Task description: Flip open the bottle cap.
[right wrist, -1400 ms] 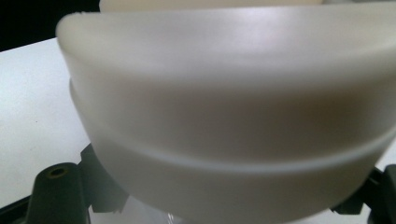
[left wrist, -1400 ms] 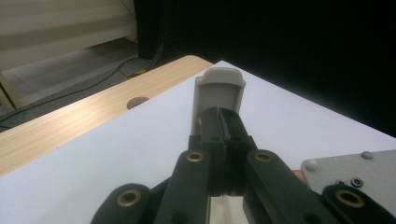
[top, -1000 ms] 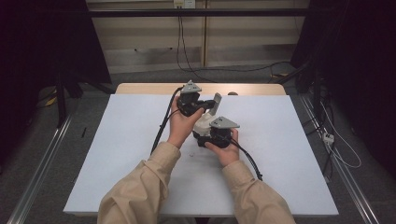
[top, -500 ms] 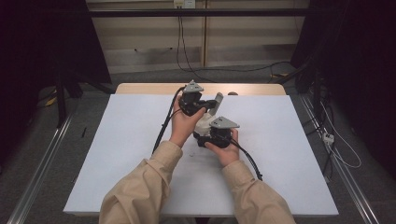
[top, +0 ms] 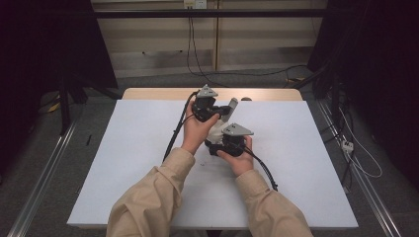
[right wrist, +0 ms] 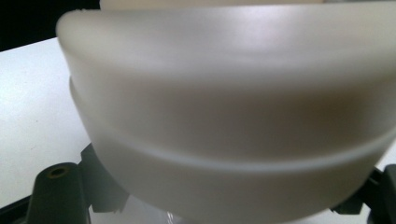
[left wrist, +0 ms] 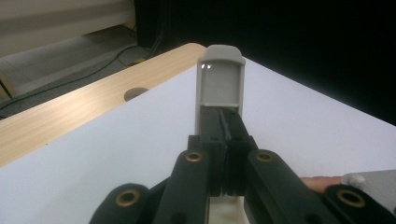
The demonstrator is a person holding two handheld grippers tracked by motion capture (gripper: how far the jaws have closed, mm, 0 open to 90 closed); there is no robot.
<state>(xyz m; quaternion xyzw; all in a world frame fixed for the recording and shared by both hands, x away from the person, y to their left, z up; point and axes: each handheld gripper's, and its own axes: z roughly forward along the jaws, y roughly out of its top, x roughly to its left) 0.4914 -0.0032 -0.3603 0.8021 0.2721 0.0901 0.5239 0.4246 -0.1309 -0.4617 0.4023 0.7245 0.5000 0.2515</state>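
Nothing's shifted since before: your left tool point(top: 225, 111) pinches the grey tab point(left wrist: 219, 74), right tool point(top: 217, 140) clamps what's probably a cup point(right wrist: 224, 116); twist and it slips.

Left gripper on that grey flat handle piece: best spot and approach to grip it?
Grip the grey flat handle low on its narrow stem, jaws closing across its thin faces, as the left gripper does now: shut on its lower end. Come along its length from the base; the rounded tip stays free. The right gripper holds the white rounded part.
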